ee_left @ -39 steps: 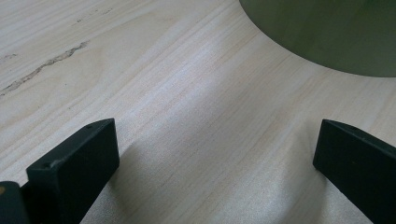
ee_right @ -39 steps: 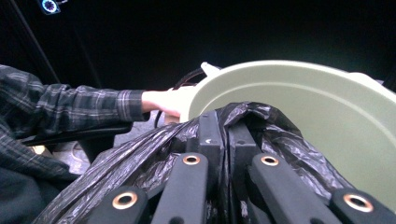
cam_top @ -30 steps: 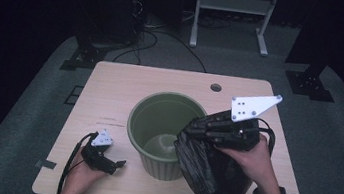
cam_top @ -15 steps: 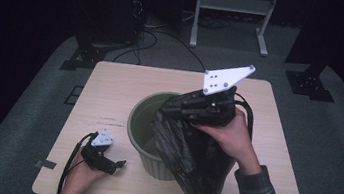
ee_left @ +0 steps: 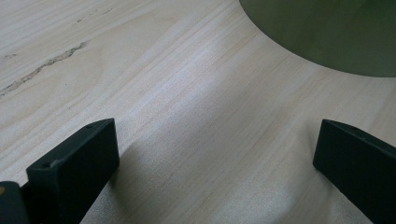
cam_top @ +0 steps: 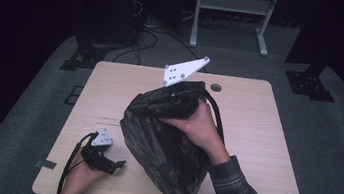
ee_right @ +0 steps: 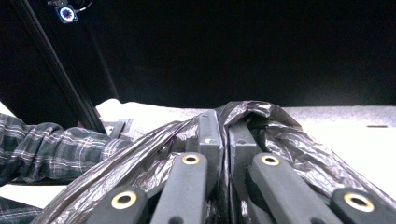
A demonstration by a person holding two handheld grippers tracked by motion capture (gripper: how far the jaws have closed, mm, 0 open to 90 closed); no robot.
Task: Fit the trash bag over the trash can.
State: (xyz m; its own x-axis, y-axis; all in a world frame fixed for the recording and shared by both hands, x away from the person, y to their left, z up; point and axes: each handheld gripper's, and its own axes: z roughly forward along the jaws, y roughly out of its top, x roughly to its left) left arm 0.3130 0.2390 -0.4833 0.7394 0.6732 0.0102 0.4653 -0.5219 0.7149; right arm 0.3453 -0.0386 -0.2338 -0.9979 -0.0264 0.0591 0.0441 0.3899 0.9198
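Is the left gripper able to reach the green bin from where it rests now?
Probably yes. The left gripper rests open on the table, and the green bin stands just ahead of its jaws with bare wood between. The black bag drapes the bin from above, though.

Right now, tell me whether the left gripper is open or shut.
Open. In the left gripper view its two black jaws stand far apart over bare wooden table, nothing between them; the left gripper rests beside the black bin bag.
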